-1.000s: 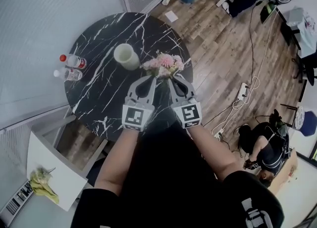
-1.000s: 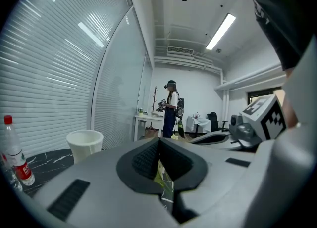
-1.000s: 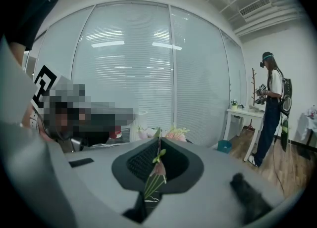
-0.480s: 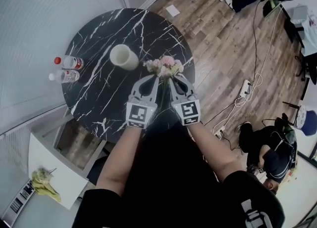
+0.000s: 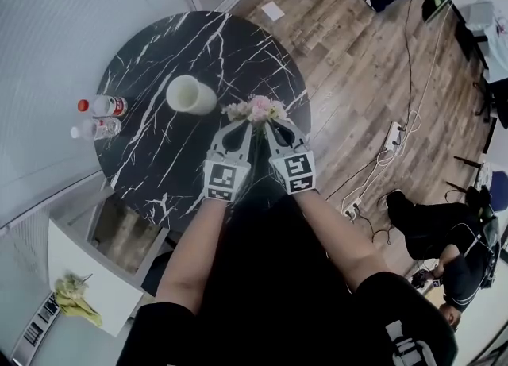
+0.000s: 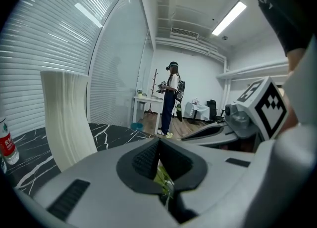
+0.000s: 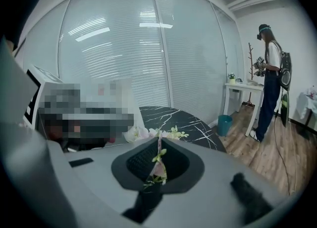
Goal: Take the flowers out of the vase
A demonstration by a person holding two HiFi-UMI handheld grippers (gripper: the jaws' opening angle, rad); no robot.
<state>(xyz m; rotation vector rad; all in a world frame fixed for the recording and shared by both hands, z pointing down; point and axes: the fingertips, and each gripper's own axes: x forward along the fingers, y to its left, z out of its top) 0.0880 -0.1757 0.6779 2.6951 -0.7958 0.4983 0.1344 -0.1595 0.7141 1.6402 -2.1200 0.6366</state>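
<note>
On marble table [image 5: 151, 166], vase [image 5: 191, 94] stood upright; flowers [image 5: 255, 109] at its 4 o'clock, outside it, stems clenched in left gripper [image 5: 246, 129], right gripper [image 5: 267, 129].

I'm in an office: glass walls with blinds [image 7: 114, 49], ceiling strip lights [image 6: 229, 18], a white desk [image 7: 242, 87], a power strip [image 5: 390, 136] on wood floor [image 5: 357, 63].

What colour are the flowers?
Mostly pink, some creamy white, with a bit of green. The head view shows the flowers best.
</note>
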